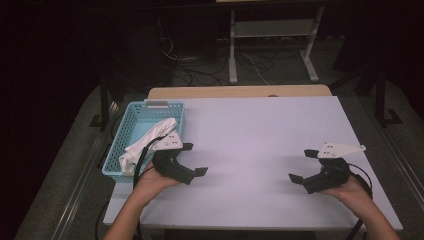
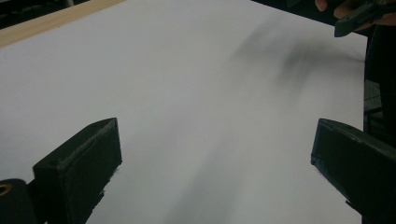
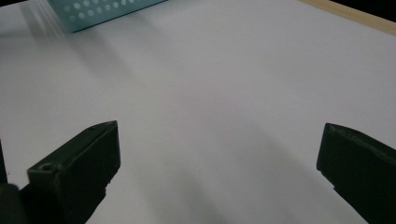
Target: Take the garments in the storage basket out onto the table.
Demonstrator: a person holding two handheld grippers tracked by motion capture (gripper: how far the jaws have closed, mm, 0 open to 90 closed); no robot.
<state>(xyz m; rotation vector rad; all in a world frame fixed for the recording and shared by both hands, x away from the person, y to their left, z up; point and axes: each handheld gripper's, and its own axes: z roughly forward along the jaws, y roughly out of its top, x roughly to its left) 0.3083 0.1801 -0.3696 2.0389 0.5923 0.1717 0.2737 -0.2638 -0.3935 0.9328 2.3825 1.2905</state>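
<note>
White table (image 1: 260, 130), blue basket (image 1: 131, 116)

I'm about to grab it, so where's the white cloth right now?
In the high view, the white cloth lies inside the blue basket at the table's left edge, just beyond the open left gripper.

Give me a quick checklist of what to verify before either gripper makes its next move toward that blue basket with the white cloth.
1. Left gripper jaws wide apart, nothing between them: ok.
2. Right gripper jaws wide apart, nothing between them: ok.
3. White cloth lies inside the blue basket: ok.
4. Basket fully on the white table: not ok, its left side overhangs the edge.
5. Cloth free of snags in the basket: cannot tell.
</note>
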